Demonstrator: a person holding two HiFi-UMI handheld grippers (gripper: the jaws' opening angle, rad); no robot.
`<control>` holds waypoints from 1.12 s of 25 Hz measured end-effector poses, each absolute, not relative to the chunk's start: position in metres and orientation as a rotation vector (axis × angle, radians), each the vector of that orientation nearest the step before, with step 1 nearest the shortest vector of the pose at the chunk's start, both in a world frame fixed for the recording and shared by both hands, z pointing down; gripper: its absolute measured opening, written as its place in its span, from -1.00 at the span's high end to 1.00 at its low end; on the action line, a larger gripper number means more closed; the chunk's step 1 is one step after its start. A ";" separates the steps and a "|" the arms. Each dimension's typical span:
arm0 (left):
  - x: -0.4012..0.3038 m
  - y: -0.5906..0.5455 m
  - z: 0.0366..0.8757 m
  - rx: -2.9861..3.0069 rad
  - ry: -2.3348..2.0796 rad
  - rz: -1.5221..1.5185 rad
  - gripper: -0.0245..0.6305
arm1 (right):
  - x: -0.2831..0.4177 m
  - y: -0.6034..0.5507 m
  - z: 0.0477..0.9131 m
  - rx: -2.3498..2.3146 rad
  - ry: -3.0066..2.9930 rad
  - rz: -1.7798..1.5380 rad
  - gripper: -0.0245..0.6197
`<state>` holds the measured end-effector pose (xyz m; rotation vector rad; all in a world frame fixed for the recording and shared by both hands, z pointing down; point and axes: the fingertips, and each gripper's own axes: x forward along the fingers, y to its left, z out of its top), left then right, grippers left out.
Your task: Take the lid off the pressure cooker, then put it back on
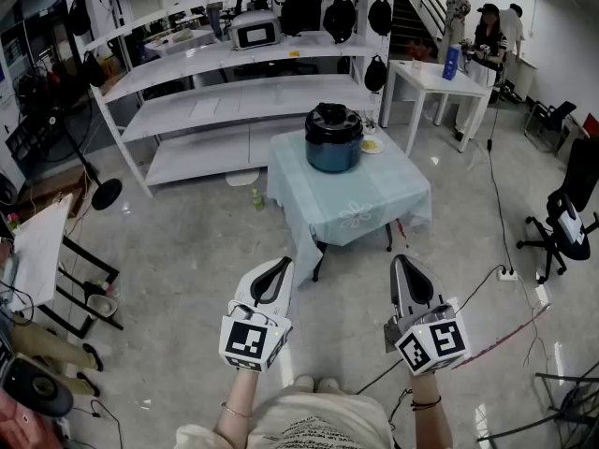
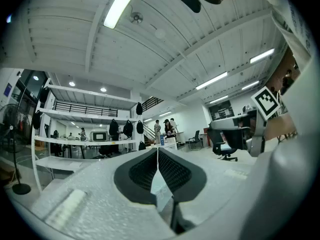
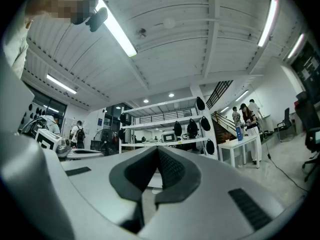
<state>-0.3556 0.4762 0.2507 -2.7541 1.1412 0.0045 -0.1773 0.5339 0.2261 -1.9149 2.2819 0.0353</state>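
A dark blue pressure cooker [image 1: 333, 138] with its black lid [image 1: 333, 120] on stands on a small table under a pale blue cloth [image 1: 356, 209], well ahead of me in the head view. My left gripper [image 1: 281, 266] and right gripper [image 1: 401, 263] are held side by side low in that view, far short of the table, both shut and empty. The left gripper view shows my left gripper [image 2: 158, 150] with its pads together. In the right gripper view, my right gripper [image 3: 158, 149] looks the same. The cooker is hidden behind the jaws in both gripper views.
A small plate [image 1: 372, 145] lies beside the cooker. White shelving [image 1: 234, 92] with a microwave [image 1: 255, 32] and hanging bags stands behind the table. A white table [image 1: 440, 78] with people by it is back right. An office chair [image 1: 566, 218] and floor cables [image 1: 496, 204] are right, a fan stand [image 1: 103, 193] left.
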 end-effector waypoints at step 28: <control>-0.330 0.472 0.261 -2.844 1.203 0.115 0.01 | -0.142 0.529 0.248 -1.805 2.289 0.021 -0.16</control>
